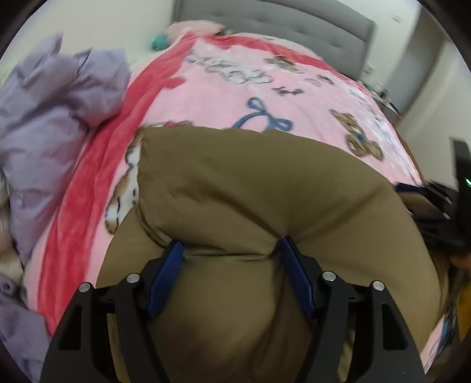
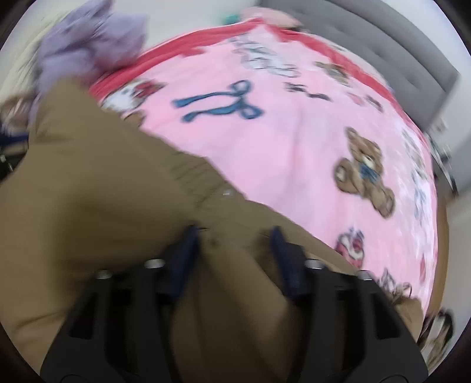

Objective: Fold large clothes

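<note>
Left hand-held gripper (image 1: 231, 246): jaws spread wide w/ a puffy fold of the brown padded coat (image 1: 259, 188) bulging between them; the blue pads (image 1: 166, 277) look to dent the fabric at both sides, so it reads as grasping the coat. Right hand-held gripper (image 2: 234, 235): jaws also wide, brown fabric between them, but the pic is too blurred to tell if the pads press or have released.

Coat lies on the bed, directly under & just ahead of both grippers, on the pink blanket (image 2: 294, 141).

Step in hand, my guess: pressing down/settling a fold. To do it well: keep both ends level, push air out of the padding, line up edges before letting go, else it springs back.

Beyond the coat: blanket w/ teddy bear (image 2: 365, 173) & blue bow (image 1: 265, 116) prints; lettering on it blurred, unreadable. Far left of the grippers: lilac garment (image 1: 59, 112) heaped. Farthest: grey headboard (image 1: 323, 26). No brand visible.
</note>
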`<state>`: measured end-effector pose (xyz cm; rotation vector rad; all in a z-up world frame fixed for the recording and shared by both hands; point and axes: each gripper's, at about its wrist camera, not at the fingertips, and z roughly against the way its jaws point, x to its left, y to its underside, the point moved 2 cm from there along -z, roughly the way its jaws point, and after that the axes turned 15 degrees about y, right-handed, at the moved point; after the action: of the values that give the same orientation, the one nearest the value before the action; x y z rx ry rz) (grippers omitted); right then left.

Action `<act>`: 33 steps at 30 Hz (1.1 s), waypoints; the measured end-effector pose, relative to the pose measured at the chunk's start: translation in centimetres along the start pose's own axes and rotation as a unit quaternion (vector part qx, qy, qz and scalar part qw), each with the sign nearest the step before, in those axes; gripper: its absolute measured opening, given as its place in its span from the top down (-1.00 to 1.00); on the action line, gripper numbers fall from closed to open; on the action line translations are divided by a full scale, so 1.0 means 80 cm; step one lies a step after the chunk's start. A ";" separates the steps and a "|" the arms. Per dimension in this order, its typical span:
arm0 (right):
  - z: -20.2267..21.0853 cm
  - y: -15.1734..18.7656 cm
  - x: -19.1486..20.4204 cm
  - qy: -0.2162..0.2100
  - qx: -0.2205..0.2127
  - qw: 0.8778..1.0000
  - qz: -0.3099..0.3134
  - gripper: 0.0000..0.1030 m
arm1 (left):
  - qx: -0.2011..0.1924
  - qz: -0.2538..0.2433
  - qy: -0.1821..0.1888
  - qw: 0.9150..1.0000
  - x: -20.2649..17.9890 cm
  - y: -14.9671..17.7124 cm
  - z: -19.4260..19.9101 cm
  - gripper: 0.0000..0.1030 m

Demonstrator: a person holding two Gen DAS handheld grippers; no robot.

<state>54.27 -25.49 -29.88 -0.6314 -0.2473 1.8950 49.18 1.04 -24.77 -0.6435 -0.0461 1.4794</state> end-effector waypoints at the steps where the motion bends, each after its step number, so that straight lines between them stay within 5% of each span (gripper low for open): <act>1: 0.001 0.001 -0.011 -0.003 0.005 1.000 -0.025 -0.32 | 0.000 0.000 -0.014 1.000 0.001 -0.003 -0.003 -0.33; 5: 0.056 0.014 -0.072 -0.026 -0.042 0.988 -0.143 -0.38 | -0.024 -0.031 -0.043 0.998 -0.011 -0.008 0.019 -0.33; 8: 0.130 0.059 -0.116 0.022 -0.120 0.974 -0.192 -0.39 | -0.091 -0.059 -0.045 0.993 -0.013 0.004 0.071 -0.33; 10: 0.162 0.103 -0.132 0.063 -0.141 0.973 -0.173 -0.16 | -0.117 -0.089 -0.052 0.988 -0.018 0.018 0.095 -0.33; 11: 0.167 0.130 -0.136 0.062 -0.136 0.976 -0.158 0.03 | -0.116 -0.104 -0.056 0.986 -0.021 0.024 0.099 -0.33; 13: 0.160 0.163 -0.142 0.056 -0.115 0.979 -0.161 0.05 | -0.090 -0.124 -0.073 0.986 -0.014 0.039 0.090 -0.33; 15: 0.139 0.195 -0.148 0.024 -0.085 0.979 -0.186 0.06 | -0.050 -0.102 -0.085 0.990 0.005 0.051 0.065 -0.33; 18: 0.090 0.216 -0.150 0.034 -0.033 0.979 -0.201 0.07 | -0.032 -0.070 -0.069 0.995 0.026 0.065 0.038 -0.35; 25: 0.012 0.204 -0.147 0.033 0.013 0.981 -0.189 -0.13 | -0.010 -0.057 -0.069 0.996 0.057 0.060 -0.006 -0.41; 29: -0.020 0.204 -0.153 -0.008 0.053 0.977 -0.208 -0.17 | -0.001 -0.040 -0.064 0.997 0.074 0.064 -0.023 -0.41; 33: -0.024 0.212 -0.132 0.024 0.037 0.981 -0.187 -0.17 | -0.016 -0.048 -0.065 0.997 0.073 0.079 -0.032 -0.41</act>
<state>44.82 -42.19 -35.81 -0.5376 -0.2433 1.5190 45.25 5.28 -31.64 -0.5638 -0.1991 1.4279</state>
